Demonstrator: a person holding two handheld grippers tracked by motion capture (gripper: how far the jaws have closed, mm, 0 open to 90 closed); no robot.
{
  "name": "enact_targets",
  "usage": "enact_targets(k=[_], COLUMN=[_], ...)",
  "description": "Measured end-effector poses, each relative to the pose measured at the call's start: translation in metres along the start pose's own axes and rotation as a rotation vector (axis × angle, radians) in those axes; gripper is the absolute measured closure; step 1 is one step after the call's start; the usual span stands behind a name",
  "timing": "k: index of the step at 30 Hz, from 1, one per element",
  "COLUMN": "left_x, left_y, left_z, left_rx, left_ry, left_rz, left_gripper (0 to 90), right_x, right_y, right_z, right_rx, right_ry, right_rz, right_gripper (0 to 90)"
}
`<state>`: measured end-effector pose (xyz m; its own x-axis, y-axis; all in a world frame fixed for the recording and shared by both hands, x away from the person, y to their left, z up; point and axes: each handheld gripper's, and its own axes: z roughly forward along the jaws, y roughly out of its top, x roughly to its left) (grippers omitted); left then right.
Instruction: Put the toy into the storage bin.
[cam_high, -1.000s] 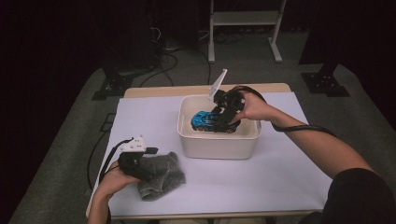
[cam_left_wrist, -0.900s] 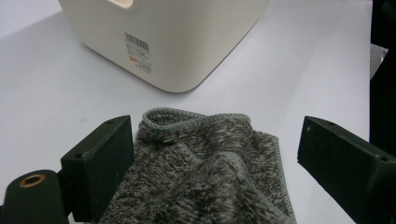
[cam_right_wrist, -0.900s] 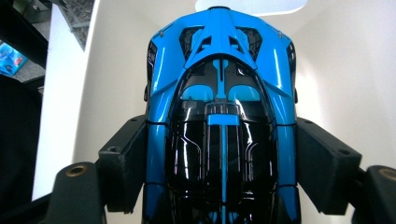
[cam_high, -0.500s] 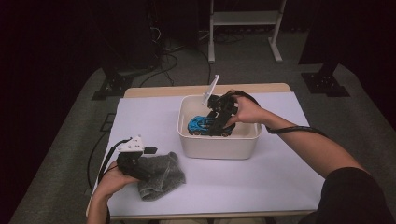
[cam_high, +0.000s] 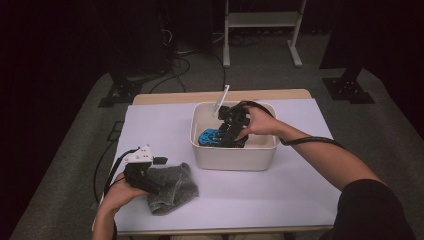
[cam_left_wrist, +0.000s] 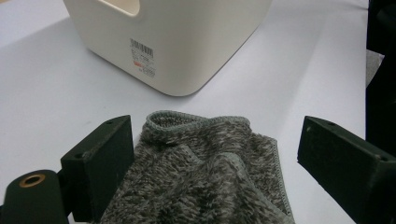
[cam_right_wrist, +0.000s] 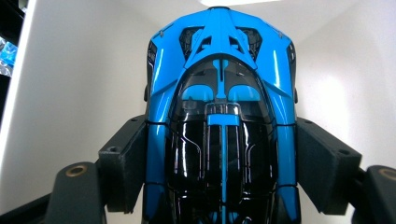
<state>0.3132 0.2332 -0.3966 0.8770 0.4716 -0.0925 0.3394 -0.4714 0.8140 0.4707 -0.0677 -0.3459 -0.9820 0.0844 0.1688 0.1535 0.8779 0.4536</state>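
Blue and glossy black, the toy car (cam_right_wrist: 219, 116) sits squarely between the jaws of the right gripper (cam_right_wrist: 219, 163), whose pads press against its two flanks; the jaws stand wide because the car's body fills the whole gap, and the car's nose points away from the camera toward the pale inner wall of the white bin (cam_right_wrist: 70, 93). In the high view the right gripper (cam_high: 231, 131) reaches down inside the bin (cam_high: 235, 159), with the car (cam_high: 210, 136) showing as a blue patch low in the bin's left half, just beyond the gripper's tips; the person's right hand (cam_high: 260, 122) is over the bin's opening. The bin stands near the middle of the white table cover (cam_high: 280, 190). Nearer the person's left, the grey fleecy cloth (cam_high: 170, 186) lies crumpled on the cover, well apart from the bin. The left gripper (cam_high: 145, 182) rests at the cloth's left edge. In the left gripper view its jaws are spread wide, one on each side of the cloth (cam_left_wrist: 210, 172): the left jaw lies against the fabric's edge, while the right jaw stands clear of it, so nothing is clamped. Beyond the cloth that view shows the bin's outer wall (cam_left_wrist: 187, 42) with a barcode label (cam_left_wrist: 144, 58).
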Motion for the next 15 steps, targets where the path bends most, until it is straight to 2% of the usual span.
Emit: enact_targets(k=[6, 15], left_x=[0.0, 0.0], left_y=[0.0, -0.001], left_z=[0.0, 0.0], left_rx=[0.0, 0.002], left_ry=[-0.001, 0.0], left_rz=[-0.002, -0.001], left_gripper=[9.9, 9.9], right_x=[0.0, 0.0], right_y=[0.003, 0.004], right_z=[0.005, 0.015], right_rx=[0.005, 0.048], right_ry=[0.007, 0.017], right_rz=[0.002, -0.004], right_gripper=[25.1, 25.1])
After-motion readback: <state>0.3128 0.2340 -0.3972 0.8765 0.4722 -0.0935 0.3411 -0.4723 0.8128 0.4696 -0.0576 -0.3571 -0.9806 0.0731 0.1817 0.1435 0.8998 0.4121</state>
